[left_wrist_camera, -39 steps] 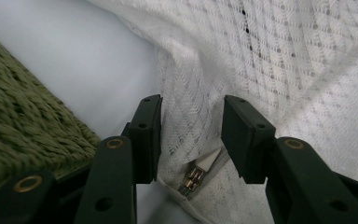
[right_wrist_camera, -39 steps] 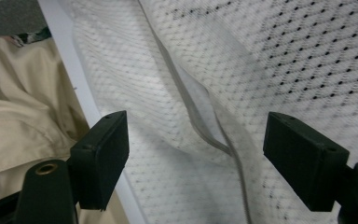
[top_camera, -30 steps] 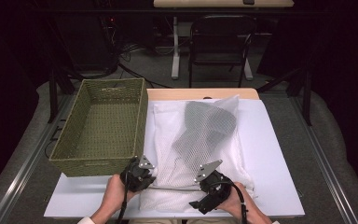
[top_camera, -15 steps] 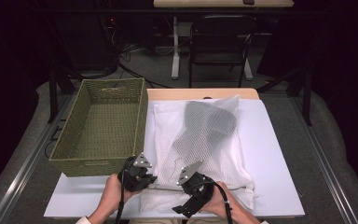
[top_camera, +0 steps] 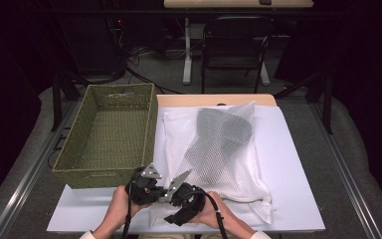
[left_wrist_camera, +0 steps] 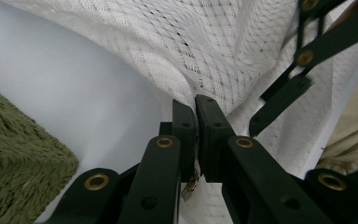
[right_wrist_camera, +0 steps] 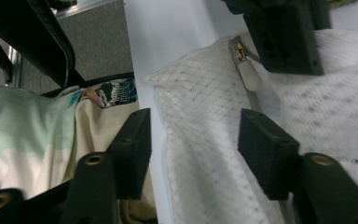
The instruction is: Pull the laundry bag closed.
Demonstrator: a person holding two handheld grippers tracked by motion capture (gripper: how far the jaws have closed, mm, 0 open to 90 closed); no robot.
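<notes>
1. The white mesh laundry bag (top_camera: 214,149) lies flat on the desk (top_camera: 293,164), just right of the green woven basket (top_camera: 109,134), with a dark garment (top_camera: 224,132) inside.
2. The left hand-held gripper (left_wrist_camera: 196,116) is clamped on the bag's near corner.
3. The right hand-held gripper (right_wrist_camera: 193,140) has just been narrowing; its jaws stand apart over the mesh beside the zipper pull (right_wrist_camera: 247,70), not pressing it.

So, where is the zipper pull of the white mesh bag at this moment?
In the right gripper view the zipper pull lies on the mesh bag near its corner, just ahead of the right tool and beside the left tool's jaw.
</notes>
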